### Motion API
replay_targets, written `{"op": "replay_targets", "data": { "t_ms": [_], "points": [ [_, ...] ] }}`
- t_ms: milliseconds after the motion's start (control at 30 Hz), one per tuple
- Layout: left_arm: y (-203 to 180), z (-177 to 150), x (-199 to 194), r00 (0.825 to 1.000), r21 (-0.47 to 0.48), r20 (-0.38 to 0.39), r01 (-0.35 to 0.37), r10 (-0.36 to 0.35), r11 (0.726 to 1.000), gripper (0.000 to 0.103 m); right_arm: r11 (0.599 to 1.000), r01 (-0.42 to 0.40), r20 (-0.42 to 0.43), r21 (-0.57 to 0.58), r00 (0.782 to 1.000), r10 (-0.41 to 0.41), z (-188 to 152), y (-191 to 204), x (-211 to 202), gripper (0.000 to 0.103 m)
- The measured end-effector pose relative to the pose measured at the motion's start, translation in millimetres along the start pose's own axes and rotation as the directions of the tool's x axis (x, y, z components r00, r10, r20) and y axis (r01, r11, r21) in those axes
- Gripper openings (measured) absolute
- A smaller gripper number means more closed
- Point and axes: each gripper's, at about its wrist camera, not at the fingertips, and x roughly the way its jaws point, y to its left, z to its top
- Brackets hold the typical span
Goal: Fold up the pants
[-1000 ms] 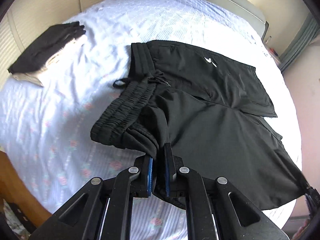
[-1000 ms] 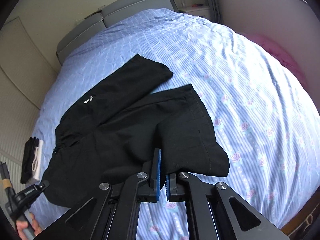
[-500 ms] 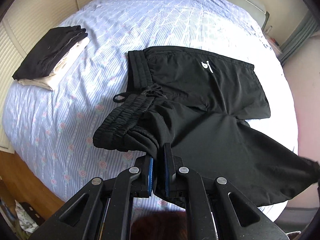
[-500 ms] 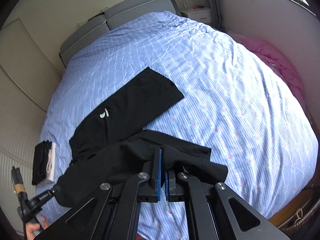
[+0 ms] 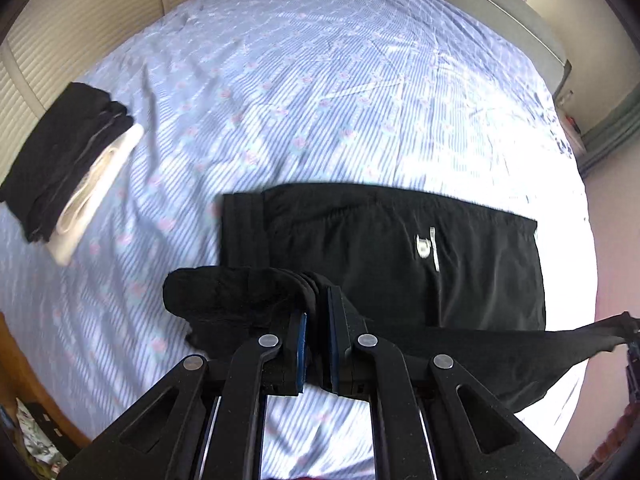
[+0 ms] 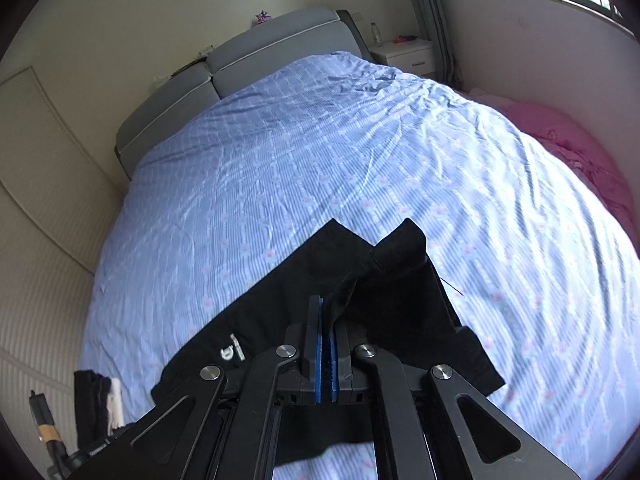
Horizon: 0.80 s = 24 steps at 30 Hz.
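Observation:
Black pants (image 5: 400,248) with a small white logo lie on the blue striped bed. One leg lies flat on the sheet. My left gripper (image 5: 317,312) is shut on the bunched waistband of the near half and holds it raised above the bed. My right gripper (image 6: 326,320) is shut on the hem of the same near leg (image 6: 400,280) and holds it up. The fabric hangs stretched between both grippers. The flat leg with the logo shows in the right wrist view (image 6: 256,328).
A stack of folded black and white clothes (image 5: 68,164) sits at the bed's left side, also low left in the right wrist view (image 6: 98,404). A grey headboard (image 6: 248,64) stands at the far end. Pink bedding (image 6: 568,152) lies on the right. A wooden bed edge (image 5: 24,380) runs at left.
Both grippers have lifted the near leg and waistband off the bed and carried them forward over the flat leg. The cloth between them has pulled taut.

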Motion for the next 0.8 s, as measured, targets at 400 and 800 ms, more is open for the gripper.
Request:
{"op": "replay_targets", "data": {
  "t_ms": [400,800],
  "points": [
    [3,68,109,0.992,-0.005,-0.112,-0.059,0.058,0.998,0.019,0.996,0.077,-0.121,-0.047,0.989,-0.082,31,32,194,0.003],
    [-51,99,64,0.994,0.576,0.101,-0.032,-0.032,0.817,0.093,0.992,0.097,-0.156,-0.085,0.982,-0.109,40,41,245,0.003]
  ]
}}
